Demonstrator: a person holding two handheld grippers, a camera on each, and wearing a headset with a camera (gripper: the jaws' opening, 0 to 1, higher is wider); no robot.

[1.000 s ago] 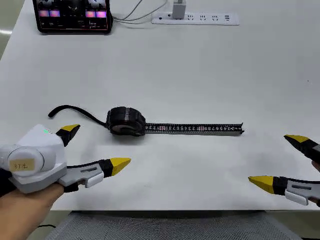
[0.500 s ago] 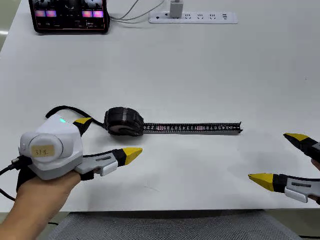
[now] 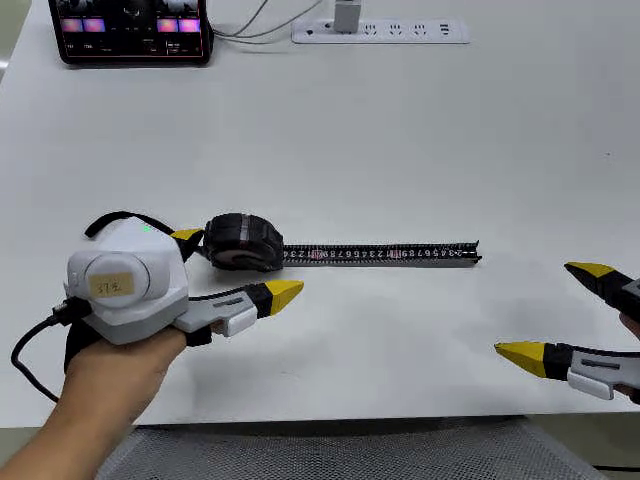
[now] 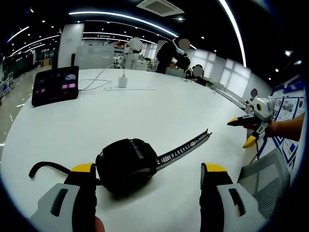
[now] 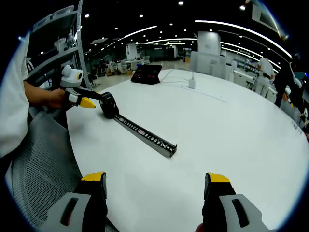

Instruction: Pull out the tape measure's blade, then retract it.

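Near-left on the bench [image 3: 420,140]: tape measure [image 3: 243,243] lying on its side. Blade [image 3: 385,254] is out, flat on the bench, running right. Hook [image 3: 477,254] is at its right end. Black strap [image 3: 112,222] loops off to the left.

Left gripper [image 3: 235,264]: jaws spread wide, holding nothing. In the left gripper view the case [image 4: 126,163] sits between the two tips. The left tip is just beside it; whether it touches, cannot tell. Right gripper [image 3: 555,309]: jaws apart, empty, right of the hook and nearer than it, well apart from it.

Handling, as judged:
- Case looks compact, dense and hard-shelled, so it should take a firm squeeze.
- It is rounded, so an off-centre pinch may squirt it out. Best hold is square across its two broad faces.
- On a smooth bench it will likely slide unless pinned.
- Blade is thin, springy steel: stiff along its length, kinks if folded, slick and narrow for the pads.
- Take the blade at the hook, or pinch its flat faces just behind it.
- Blade stays out unheld, so a lock is probably set; the lock itself is not made out.
- Once freed, the spring may whip the hook back, so guide it in.
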